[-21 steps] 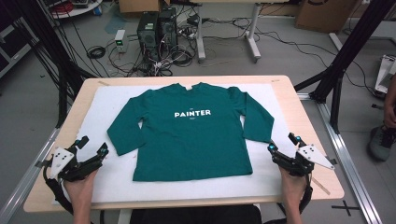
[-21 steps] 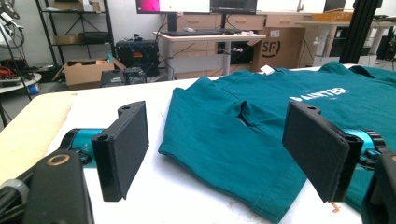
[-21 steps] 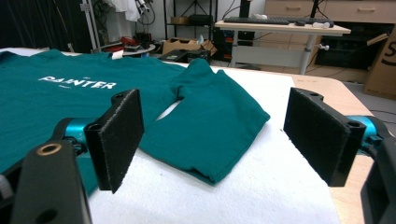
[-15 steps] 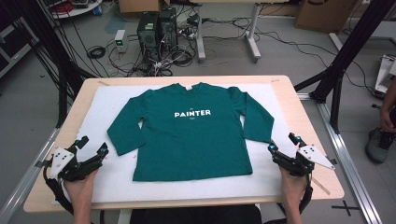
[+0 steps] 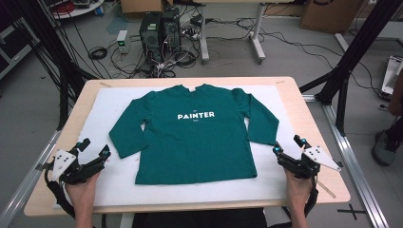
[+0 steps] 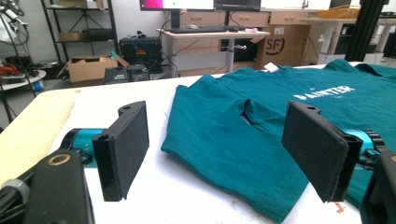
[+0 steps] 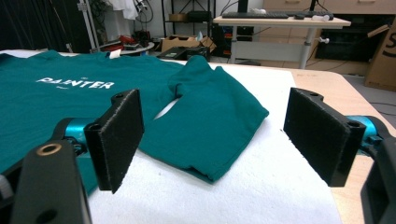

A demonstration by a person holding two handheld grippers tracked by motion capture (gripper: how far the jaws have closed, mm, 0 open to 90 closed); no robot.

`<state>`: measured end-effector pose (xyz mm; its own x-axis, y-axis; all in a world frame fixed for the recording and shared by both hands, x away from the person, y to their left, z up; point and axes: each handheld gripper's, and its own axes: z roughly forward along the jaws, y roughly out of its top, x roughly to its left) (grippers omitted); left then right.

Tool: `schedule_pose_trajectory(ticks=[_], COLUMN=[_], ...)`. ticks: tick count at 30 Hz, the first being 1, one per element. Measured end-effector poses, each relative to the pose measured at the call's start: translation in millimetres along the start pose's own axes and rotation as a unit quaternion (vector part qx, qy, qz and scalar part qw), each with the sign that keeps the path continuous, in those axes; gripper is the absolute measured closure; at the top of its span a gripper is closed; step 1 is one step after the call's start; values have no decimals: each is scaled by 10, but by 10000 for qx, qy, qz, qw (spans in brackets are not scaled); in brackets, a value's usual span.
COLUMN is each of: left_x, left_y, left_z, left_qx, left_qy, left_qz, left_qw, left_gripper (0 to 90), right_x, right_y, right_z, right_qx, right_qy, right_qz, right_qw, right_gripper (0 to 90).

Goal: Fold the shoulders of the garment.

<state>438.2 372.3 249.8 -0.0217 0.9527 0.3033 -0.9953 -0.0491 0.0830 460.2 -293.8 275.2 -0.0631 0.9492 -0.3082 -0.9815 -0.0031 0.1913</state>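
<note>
A dark green long-sleeved shirt (image 5: 195, 137) printed "PAINTER" lies flat and face up on a white mat (image 5: 114, 178), sleeves slanting outward. My left gripper (image 5: 93, 148) rests near the table's front left, open, a short way from the left sleeve's cuff (image 6: 243, 182). Its jaws stand wide with nothing between them (image 6: 219, 154). My right gripper (image 5: 288, 147) sits at the front right, open as well, close to the right sleeve's cuff (image 7: 210, 158). Nothing lies between its pads (image 7: 215, 140).
The wooden table (image 5: 304, 114) shows bare edges around the mat. Beyond it the floor holds computer towers (image 5: 159, 28), tangled cables and desk legs. Black frame posts (image 5: 351, 52) stand at the right and left. A person's shoe (image 5: 382, 145) is at the far right.
</note>
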Motion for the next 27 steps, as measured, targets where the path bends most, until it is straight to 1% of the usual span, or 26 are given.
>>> schedule_pose_trajectory(ticks=[5,10,16,17,18,19,24,25,26,27], left_x=[-2,-17,-4,1,9,18,16,23,23,26], left_y=[4,5,13,16,18,22,23,24,24,26], left_z=[10,15,27,35,41,47,50,46,46,42], left_qx=[56,71,152,186,215,256,261,255,255,262], left_qy=[39,99,148,182,178,92,77,80,80,98], left_qz=[6,42,-24,-77,-112,-130,-120,-160,-160,-205], left_qw=[10000,9999,9998,9996,9995,9995,9996,9995,9995,9994], left_gripper=[242,242,242,242,243,243,243,263,272,273], right_x=[-3,-1,0,1,3,4,3,2,2,1], right_y=[1,0,1,1,2,2,2,3,3,3], right_z=[1,1,3,3,4,3,3,6,6,6], right_qx=[1,7,13,17,20,18,19,33,33,29], right_qy=[8,15,7,-3,-5,-1,-5,-6,-6,-12], right_qz=[32,9,3,9,5,-7,6,19,19,14], right_qw=[10000,10000,10000,10000,10000,10000,10000,10000,10000,10000], right_gripper=[205,205,205,205,205,205,205,205,205,205])
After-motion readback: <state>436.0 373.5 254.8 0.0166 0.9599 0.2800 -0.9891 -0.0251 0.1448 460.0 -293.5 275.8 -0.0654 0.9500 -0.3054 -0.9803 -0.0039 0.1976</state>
